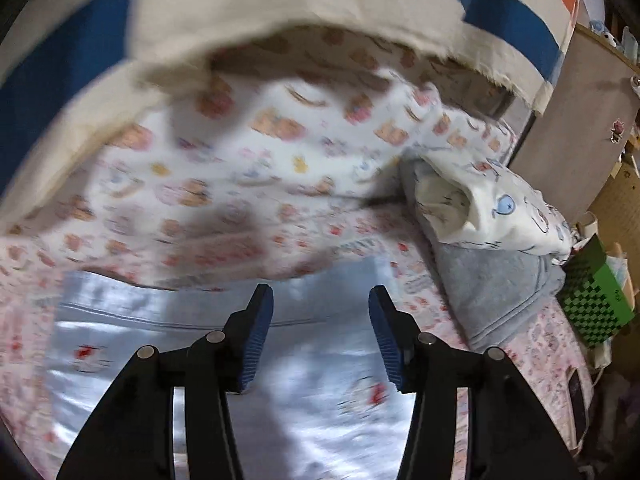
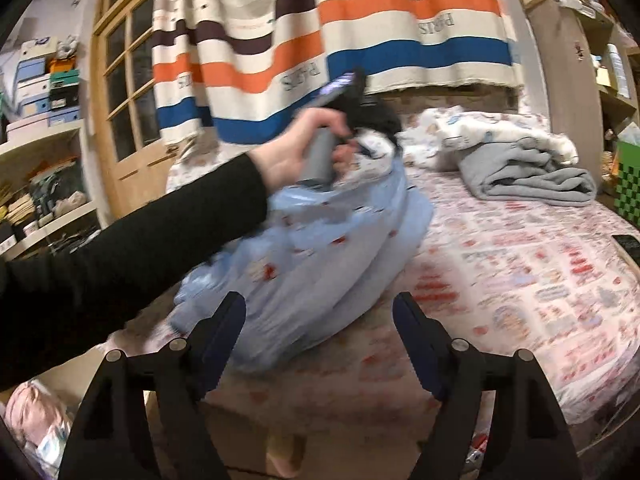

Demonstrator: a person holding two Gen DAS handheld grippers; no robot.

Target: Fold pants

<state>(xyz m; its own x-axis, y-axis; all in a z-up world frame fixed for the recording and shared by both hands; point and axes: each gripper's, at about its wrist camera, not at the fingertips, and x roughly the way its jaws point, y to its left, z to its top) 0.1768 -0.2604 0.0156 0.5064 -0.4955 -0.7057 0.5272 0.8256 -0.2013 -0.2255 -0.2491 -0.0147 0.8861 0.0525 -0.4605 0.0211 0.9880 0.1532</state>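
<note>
A: How do the grippers stand?

B: The left gripper [image 1: 320,332] has its jaws wide apart with nothing between them, right over the blue pants [image 1: 224,364]. The right gripper [image 2: 320,340] gapes too, empty.

A: And the pants?

B: Bunched near the bed's [image 2: 520,280] front-left corner, the left hand [image 2: 296,152] just above the heap.

A: How will they handle?

B: Light, limp and probably a bit slick, I'd judge. Pinch the waistband or a hem edge, both layers

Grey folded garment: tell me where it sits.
The grey folded garment lies at the bed's far right in both views, beside the white printed bedding.
</note>
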